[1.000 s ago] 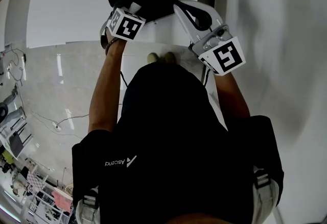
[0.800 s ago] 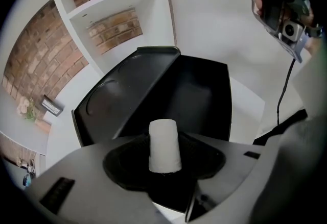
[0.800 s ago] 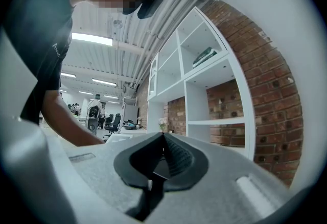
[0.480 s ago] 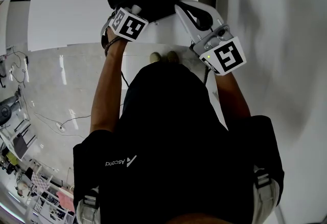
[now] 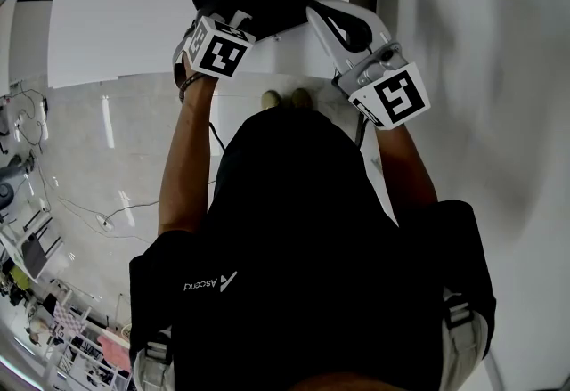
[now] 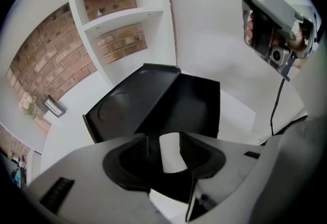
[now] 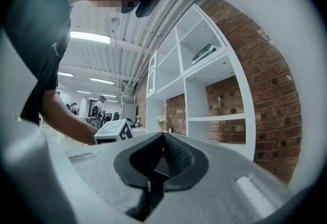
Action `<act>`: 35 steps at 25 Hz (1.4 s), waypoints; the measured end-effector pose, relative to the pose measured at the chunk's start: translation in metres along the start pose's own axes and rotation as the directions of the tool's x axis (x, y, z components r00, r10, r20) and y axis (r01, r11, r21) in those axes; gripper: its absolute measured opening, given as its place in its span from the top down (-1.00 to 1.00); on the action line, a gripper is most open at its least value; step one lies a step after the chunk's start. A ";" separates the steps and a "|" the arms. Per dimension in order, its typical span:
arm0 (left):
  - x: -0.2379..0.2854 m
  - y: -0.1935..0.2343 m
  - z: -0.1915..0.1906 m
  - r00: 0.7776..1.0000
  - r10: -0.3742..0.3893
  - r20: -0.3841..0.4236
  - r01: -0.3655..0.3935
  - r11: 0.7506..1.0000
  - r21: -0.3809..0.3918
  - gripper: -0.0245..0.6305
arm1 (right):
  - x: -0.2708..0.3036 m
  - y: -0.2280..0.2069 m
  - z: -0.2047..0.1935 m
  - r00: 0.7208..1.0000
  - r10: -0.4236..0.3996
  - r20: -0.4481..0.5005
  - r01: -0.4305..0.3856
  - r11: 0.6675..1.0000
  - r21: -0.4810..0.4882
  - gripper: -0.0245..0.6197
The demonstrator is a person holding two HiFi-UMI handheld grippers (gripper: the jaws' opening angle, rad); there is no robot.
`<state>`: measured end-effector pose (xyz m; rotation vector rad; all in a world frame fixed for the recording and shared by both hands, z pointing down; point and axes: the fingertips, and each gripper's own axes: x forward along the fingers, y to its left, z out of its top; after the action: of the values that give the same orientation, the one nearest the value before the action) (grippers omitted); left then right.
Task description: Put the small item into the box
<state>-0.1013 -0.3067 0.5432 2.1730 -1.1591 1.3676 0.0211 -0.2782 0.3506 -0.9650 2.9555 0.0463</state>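
Left hand-held gripper grips the small white item upright between its jaws; the open black box on the table lies straight ahead; right hand-held gripper clenched, empty, aimed away.

Black is noted on the box, plain white on the small item. Table white. Shelf white, backed with red-brown brick pattern. Left gripper grey, ribbed pads black, marker cube patterned in black-and-white squares. Shirt black, lettered white.
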 end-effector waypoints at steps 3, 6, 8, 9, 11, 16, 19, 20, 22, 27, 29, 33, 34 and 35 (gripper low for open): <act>-0.015 0.001 0.008 0.997 -0.011 0.074 0.014 0.999 -0.041 0.37 | 0.001 0.002 0.000 1.000 0.000 -0.001 0.000 1.000 -0.003 0.92; -0.035 0.008 0.018 0.986 -0.005 0.166 0.020 0.996 -0.089 0.37 | 0.003 0.008 0.002 1.000 0.001 -0.007 -0.001 1.000 0.009 0.92; -0.050 0.014 0.026 0.974 0.003 0.229 0.025 0.992 -0.120 0.37 | 0.004 0.011 0.004 1.000 0.004 -0.006 -0.004 1.000 0.005 0.92; -0.057 0.017 0.030 0.965 0.008 0.261 0.028 0.991 -0.134 0.37 | 0.005 0.012 0.005 1.000 0.004 -0.004 -0.004 1.000 -0.003 0.92; -0.073 0.020 0.040 0.944 0.012 0.329 0.043 0.986 -0.160 0.37 | 0.005 0.013 0.007 1.000 0.005 -0.001 -0.005 1.000 -0.016 0.92; -0.117 0.016 0.065 0.859 0.008 0.511 0.099 0.978 -0.182 0.37 | 0.007 0.020 0.015 1.000 0.004 -0.005 -0.004 1.000 -0.011 0.92; -0.147 0.012 0.081 0.768 0.001 0.641 0.123 0.981 -0.149 0.37 | 0.008 0.023 0.021 1.000 0.004 0.001 -0.004 1.000 -0.018 0.92; -0.158 0.010 0.086 0.737 -0.003 0.676 0.129 0.982 -0.135 0.37 | 0.008 0.025 0.024 1.000 0.006 0.006 -0.006 1.000 -0.020 0.92; -0.179 0.006 0.092 0.680 -0.006 0.733 0.130 0.985 -0.112 0.41 | 0.010 0.028 0.030 1.000 0.010 0.018 -0.010 1.000 -0.025 0.92; -0.221 -0.005 0.099 0.581 0.008 0.814 0.127 0.987 -0.100 0.57 | 0.010 0.037 0.046 0.998 0.019 0.054 -0.017 0.999 -0.044 0.92; -0.235 -0.010 0.099 0.541 0.007 0.841 0.128 0.988 -0.090 0.64 | 0.009 0.043 0.053 0.998 0.023 0.063 -0.020 0.998 -0.052 0.92; -0.249 -0.020 0.092 0.501 0.002 0.866 0.108 0.992 -0.065 0.79 | 0.005 0.054 0.062 0.996 0.027 0.084 -0.022 0.998 -0.058 0.92; -0.252 -0.022 0.090 0.488 0.002 0.873 0.106 0.992 -0.062 0.83 | 0.005 0.057 0.062 0.996 0.027 0.088 -0.022 0.998 -0.057 0.92; -0.256 -0.024 0.090 0.474 0.003 0.880 0.107 0.992 -0.061 0.88 | 0.004 0.060 0.064 0.995 0.027 0.091 -0.022 0.998 -0.055 0.92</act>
<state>-0.0833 -0.2308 0.2826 2.8564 -1.3726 -0.0182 -0.0159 -0.2299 0.2880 -0.9063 2.8962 0.1665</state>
